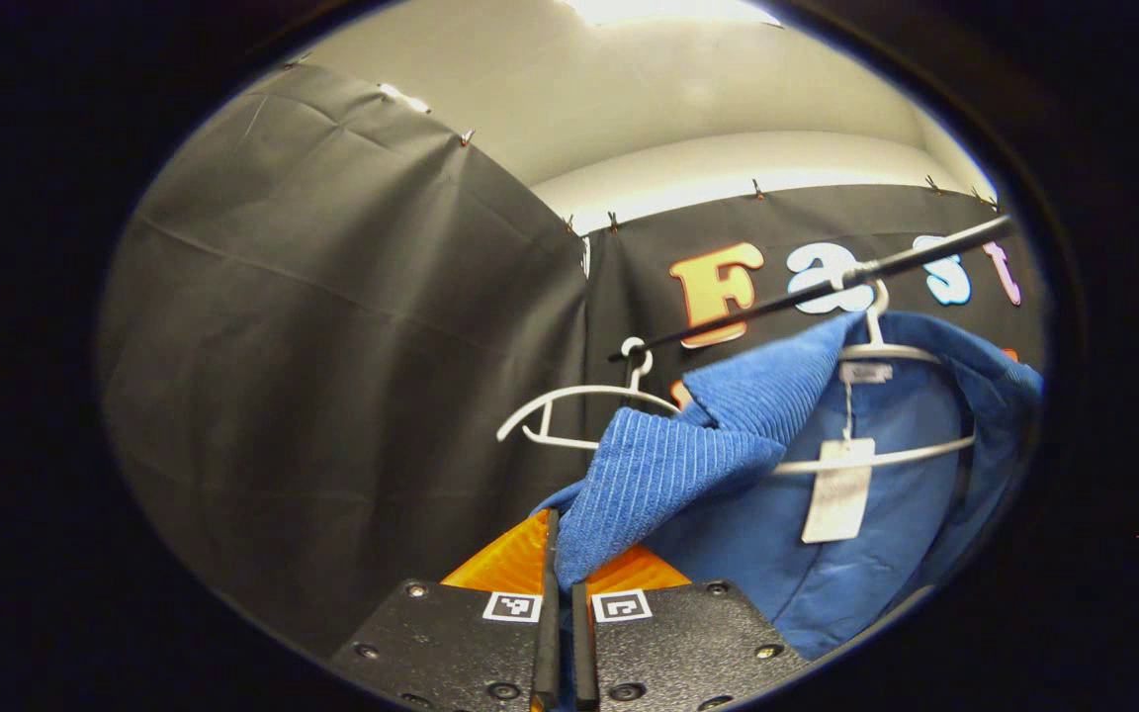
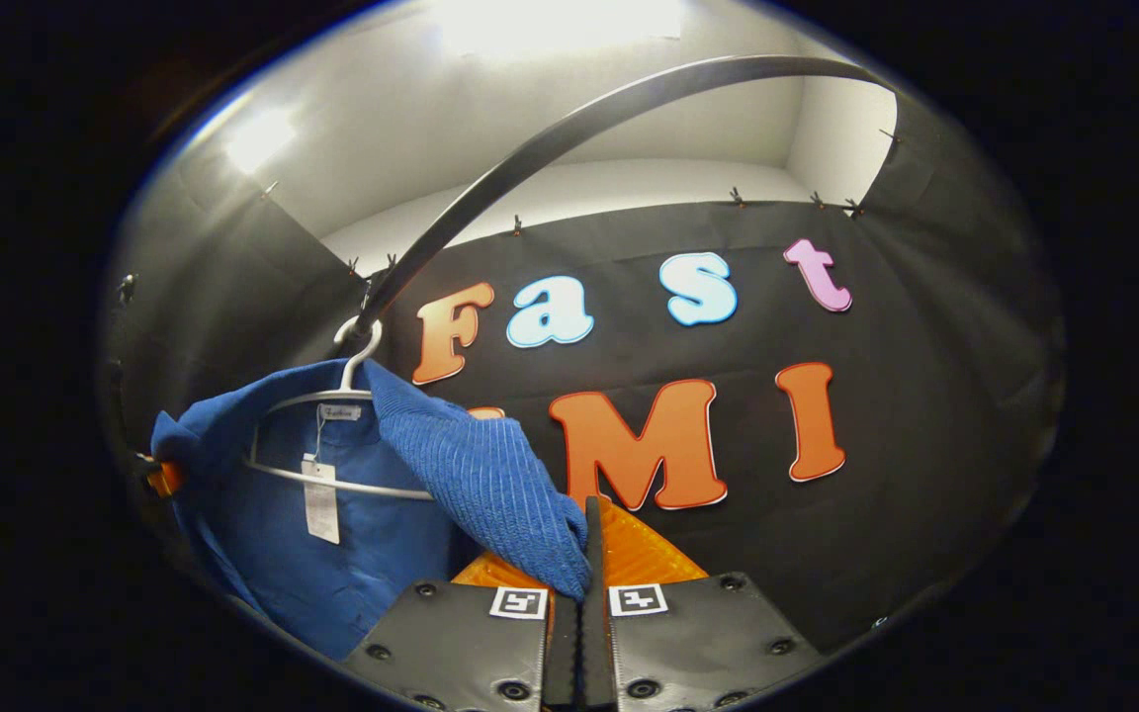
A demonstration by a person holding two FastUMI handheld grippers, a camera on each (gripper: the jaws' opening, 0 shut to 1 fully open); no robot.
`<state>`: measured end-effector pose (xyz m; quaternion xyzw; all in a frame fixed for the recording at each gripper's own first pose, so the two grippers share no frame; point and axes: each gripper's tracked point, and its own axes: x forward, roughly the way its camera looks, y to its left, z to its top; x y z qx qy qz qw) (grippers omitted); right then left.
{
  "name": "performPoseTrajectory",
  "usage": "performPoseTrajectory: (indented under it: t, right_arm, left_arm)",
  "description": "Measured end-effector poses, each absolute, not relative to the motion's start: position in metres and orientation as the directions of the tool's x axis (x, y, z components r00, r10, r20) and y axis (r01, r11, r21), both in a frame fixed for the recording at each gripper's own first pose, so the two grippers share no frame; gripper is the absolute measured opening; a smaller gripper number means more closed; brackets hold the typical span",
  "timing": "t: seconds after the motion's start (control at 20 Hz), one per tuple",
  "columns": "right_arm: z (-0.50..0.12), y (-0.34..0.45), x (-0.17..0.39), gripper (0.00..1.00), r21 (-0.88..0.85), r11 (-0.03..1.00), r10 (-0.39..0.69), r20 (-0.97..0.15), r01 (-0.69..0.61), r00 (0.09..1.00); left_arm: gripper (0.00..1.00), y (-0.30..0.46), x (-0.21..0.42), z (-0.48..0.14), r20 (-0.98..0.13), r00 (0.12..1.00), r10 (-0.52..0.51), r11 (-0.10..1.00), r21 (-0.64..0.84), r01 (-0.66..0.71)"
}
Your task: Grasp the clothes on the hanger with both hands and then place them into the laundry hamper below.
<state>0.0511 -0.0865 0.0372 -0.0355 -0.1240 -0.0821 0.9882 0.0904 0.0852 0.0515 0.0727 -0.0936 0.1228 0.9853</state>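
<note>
Blue garment (image 1: 856, 475) runs off the lower edge right of the left gripper's fingers (image 1: 563, 593), its tag (image 1: 836, 489) print too small to read, hanger (image 2: 332, 465) partly covered by fabric.

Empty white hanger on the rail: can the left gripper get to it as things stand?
Probably not yet. The left gripper is shut on the blue garment, which hangs on its own hanger; the empty white hanger hangs unobstructed beyond.

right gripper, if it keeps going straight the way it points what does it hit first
Past the blue garment pinched in the right gripper, likely the booth's black cloth wall; depth is unclear.
</note>
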Motion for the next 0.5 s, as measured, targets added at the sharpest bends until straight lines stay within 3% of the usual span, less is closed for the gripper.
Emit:
performPoseTrajectory:
  t: [0.2,0.5]
  right_arm:
    - [0.062,-0.096,0.059,0.1,-0.036,0.973,-0.207,0.314,0.229,0.927]
    - [0.084,-0.105,0.055,0.1,-0.021,0.964,-0.242,0.353,0.266,0.904]
  left_arm:
    - [0.06,0.115,0.111,0.101,0.218,0.943,0.253,0.949,0.134,-0.285]
    - [0.06,0.121,0.155,0.158,0.305,0.929,0.21,0.941,0.195,-0.276]
